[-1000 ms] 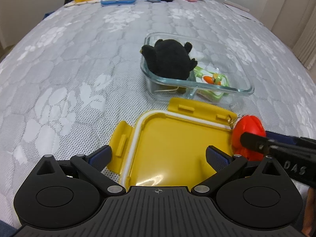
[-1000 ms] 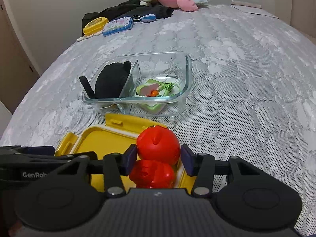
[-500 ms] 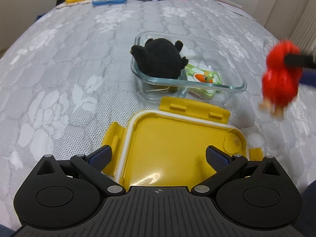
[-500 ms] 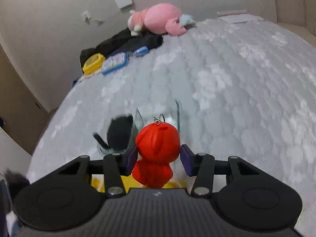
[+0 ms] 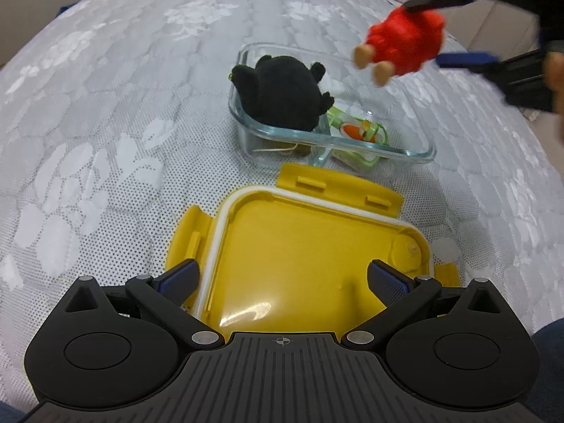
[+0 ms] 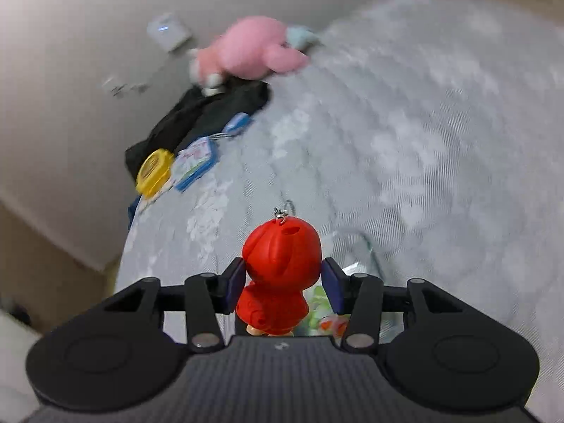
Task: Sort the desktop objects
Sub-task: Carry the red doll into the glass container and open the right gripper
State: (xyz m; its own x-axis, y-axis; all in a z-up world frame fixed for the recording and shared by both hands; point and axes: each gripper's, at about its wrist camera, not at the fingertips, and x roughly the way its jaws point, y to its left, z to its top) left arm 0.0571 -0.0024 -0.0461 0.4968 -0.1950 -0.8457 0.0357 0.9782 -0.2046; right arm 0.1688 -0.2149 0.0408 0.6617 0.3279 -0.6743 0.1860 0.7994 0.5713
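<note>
The grey quilted bed surface (image 5: 105, 112) carries everything, and on it the glass container (image 5: 419, 142) sits at about twelve o'clock from the left gripper (image 5: 282, 278), with the yellow lid (image 5: 303, 246) lying inside-up between the two. The container's long axis runs from ten o'clock to four o'clock in the left wrist view; the black plush (image 5: 282, 95) fills its ten o'clock compartment and a green-edged card (image 5: 356, 134) lies in the four o'clock one. The right gripper (image 6: 283, 282) is pinching the red figurine (image 5: 405, 44) by its head, the blue pads pressed on both sides, and hangs in the air at roughly one o'clock of the container, above its far right corner; so the drop looks to lie down and towards seven o'clock from the toy. The right hand is much the nearer. The left gripper stands spread and empty over the lid. A second ago the figurine was low beside the lid's right edge; since then it has been lifted and rolled, its tan feet (image 5: 373, 63) now pointing left.
</note>
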